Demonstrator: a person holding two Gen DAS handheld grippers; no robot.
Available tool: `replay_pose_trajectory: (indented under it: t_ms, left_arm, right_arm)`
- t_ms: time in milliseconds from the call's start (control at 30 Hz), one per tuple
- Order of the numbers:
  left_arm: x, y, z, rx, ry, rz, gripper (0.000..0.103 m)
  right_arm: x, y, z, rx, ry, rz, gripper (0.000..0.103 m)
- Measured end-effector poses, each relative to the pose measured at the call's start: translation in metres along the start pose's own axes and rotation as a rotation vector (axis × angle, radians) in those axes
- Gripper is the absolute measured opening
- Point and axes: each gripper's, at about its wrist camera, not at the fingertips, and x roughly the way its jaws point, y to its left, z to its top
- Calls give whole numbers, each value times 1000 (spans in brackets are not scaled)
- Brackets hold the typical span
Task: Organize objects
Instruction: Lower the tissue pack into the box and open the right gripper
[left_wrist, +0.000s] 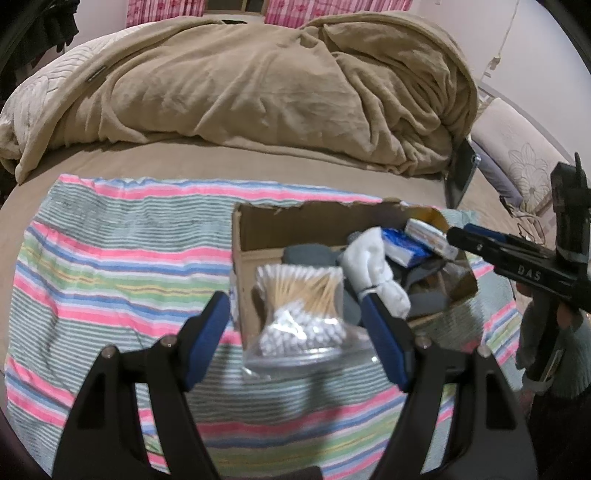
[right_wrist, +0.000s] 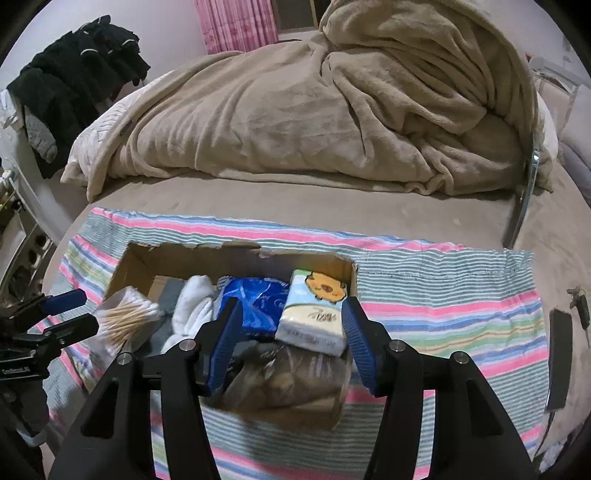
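Observation:
A cardboard box (left_wrist: 258, 229) (right_wrist: 236, 253) stands on a striped cloth (left_wrist: 110, 258) (right_wrist: 443, 306) on the bed. In it lie a white sock bundle (left_wrist: 373, 273) (right_wrist: 192, 306), a blue packet (left_wrist: 402, 247) (right_wrist: 258, 306), a tissue pack with a cartoon bear (left_wrist: 432, 240) (right_wrist: 314, 317) and a clear bag of brown things (right_wrist: 288, 384). My left gripper (left_wrist: 295, 301) (right_wrist: 74, 312) is open around a bag of cotton swabs (left_wrist: 299, 306) (right_wrist: 125, 317) at the box's left wall, with a gap at the left pad. My right gripper (right_wrist: 291, 306) (left_wrist: 461, 234) stands open over the tissue pack.
A rumpled beige blanket (left_wrist: 277, 92) (right_wrist: 332, 110) fills the far half of the bed. A dark phone (right_wrist: 559, 350) and keys (right_wrist: 578, 306) lie right of the cloth. Black clothes (right_wrist: 74, 74) hang at the far left. A metal bed rail (right_wrist: 524, 206) stands at the right.

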Motion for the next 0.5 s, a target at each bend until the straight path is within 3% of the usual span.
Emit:
replay_pose_trajectory:
  t_ms: [300, 400, 500]
  left_arm:
    - [-19, -9, -18, 0, -2, 4, 75]
    - [-25, -11, -23, -3, -9, 6, 75]
    - [-30, -12, -29, -5, -10, 8, 75]
  right_arm:
    - [-21, 16, -17, -9, -4, 11, 59]
    - [-26, 20, -23, -10, -3, 14, 68]
    - [-32, 25, -31, -11, -4, 13, 70]
